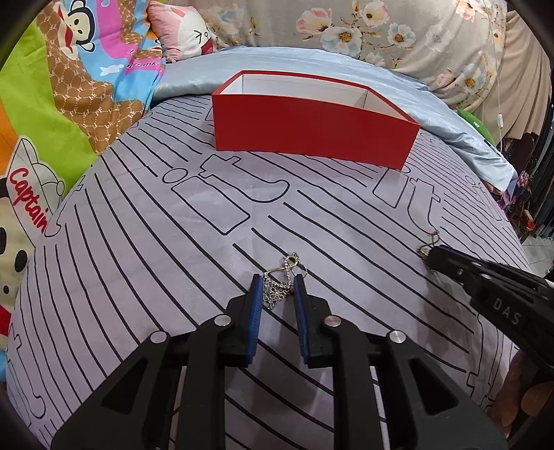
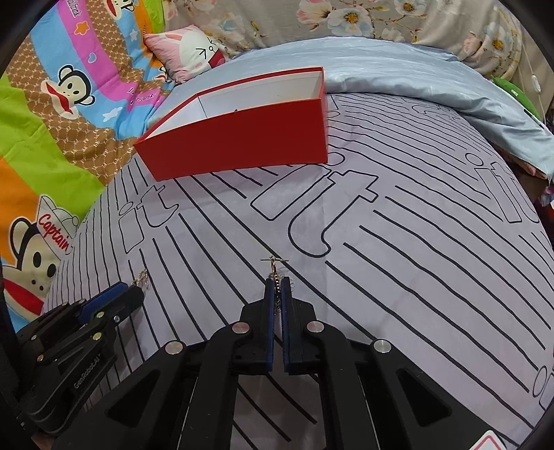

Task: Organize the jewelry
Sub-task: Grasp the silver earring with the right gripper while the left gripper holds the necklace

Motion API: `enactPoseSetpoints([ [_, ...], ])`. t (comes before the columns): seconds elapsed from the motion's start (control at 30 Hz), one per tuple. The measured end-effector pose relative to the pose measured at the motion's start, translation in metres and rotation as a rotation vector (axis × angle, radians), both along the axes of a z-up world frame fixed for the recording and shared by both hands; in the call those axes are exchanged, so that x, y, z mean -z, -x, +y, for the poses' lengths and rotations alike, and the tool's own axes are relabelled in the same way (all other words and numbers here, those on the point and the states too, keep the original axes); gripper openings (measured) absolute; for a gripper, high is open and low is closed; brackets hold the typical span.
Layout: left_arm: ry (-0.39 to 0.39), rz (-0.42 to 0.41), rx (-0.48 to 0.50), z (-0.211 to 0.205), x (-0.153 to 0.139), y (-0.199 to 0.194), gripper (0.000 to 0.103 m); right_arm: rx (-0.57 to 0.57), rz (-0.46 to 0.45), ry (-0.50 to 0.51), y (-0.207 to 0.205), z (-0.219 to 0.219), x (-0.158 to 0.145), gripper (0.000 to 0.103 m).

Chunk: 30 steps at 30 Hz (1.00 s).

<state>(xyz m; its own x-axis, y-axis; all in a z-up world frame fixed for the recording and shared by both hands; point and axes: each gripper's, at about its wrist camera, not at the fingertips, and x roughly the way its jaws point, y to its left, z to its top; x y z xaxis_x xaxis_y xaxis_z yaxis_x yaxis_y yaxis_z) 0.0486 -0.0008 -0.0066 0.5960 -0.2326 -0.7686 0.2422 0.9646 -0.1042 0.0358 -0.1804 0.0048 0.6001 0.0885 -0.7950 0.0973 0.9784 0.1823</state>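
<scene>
A silver chain piece (image 1: 277, 289) lies on the grey striped bedsheet between the blue pads of my left gripper (image 1: 277, 285), whose jaws stand open around it without pinching. My right gripper (image 2: 276, 285) is shut on a gold-toned chain piece (image 2: 275, 268), whose clasp sticks out past the fingertips. That gripper shows in the left wrist view (image 1: 431, 256) with the chain (image 1: 431, 239) at its tip. The left gripper shows in the right wrist view (image 2: 133, 289) with the silver piece (image 2: 142, 278). An open red box (image 1: 311, 128) with a white inside stands beyond; it also shows in the right wrist view (image 2: 239, 138).
The bedsheet (image 1: 173, 242) covers the bed. A pale blue quilt (image 1: 450, 121) lies behind and right of the box. A colourful monkey-print blanket (image 1: 52, 121) is at the left, a pink pillow (image 1: 183, 31) and floral fabric (image 1: 381, 31) at the back.
</scene>
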Motion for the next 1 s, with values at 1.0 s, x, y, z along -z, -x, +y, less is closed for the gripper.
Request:
enactPoseSetpoints([
  [1.0,0.029,-0.047,0.024,-0.019,-0.063,-0.007,0.012,-0.025,-0.144,-0.02,0.022,-0.009,-0.069,0.003],
])
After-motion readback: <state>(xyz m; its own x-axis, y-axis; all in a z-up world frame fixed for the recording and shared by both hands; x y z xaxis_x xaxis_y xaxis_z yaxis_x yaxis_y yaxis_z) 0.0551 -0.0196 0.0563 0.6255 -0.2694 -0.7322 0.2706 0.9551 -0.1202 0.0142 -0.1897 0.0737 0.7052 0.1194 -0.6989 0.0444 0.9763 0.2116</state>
